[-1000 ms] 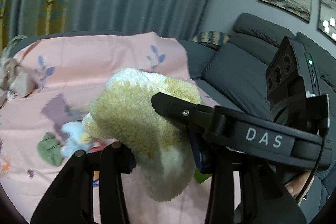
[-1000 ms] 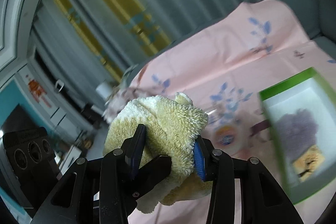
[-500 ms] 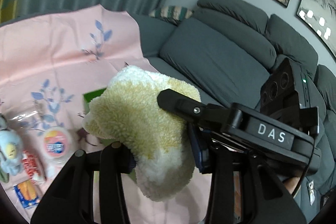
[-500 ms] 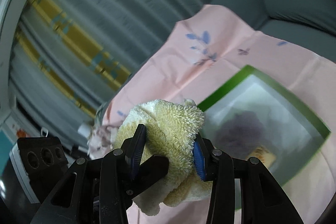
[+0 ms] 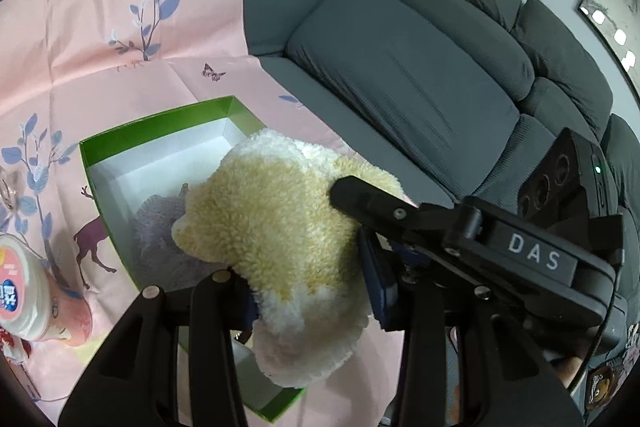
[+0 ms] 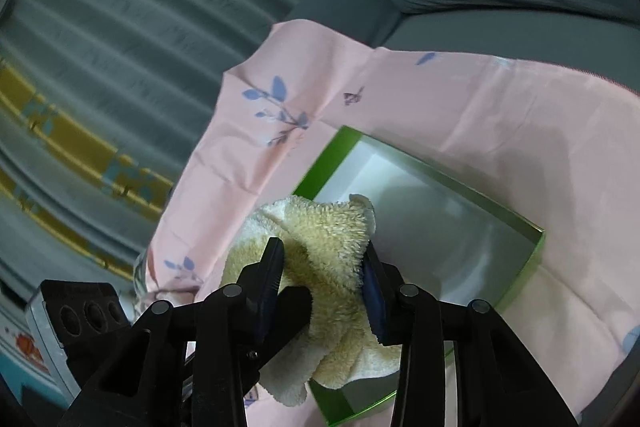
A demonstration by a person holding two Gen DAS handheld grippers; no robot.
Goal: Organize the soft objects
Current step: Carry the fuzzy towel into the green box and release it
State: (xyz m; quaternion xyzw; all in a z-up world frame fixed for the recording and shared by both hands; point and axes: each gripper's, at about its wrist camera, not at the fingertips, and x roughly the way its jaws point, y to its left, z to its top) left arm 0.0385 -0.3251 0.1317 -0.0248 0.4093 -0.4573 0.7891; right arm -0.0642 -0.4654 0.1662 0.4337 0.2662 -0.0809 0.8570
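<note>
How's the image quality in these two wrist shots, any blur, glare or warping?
Left wrist: sharp, heavy fisheye bending the sofa, black corners, glare spots on a framed picture. Right wrist: curtain bowed, soft shadow across the green box floor and pink cloth.

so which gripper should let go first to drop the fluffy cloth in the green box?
Probably right. Both the left gripper and right gripper clamp the fluffy cloth over the green box. The right's finger lies across the top, above the left's pinch; the left holds the hanging bulk and can lower it in.
</note>
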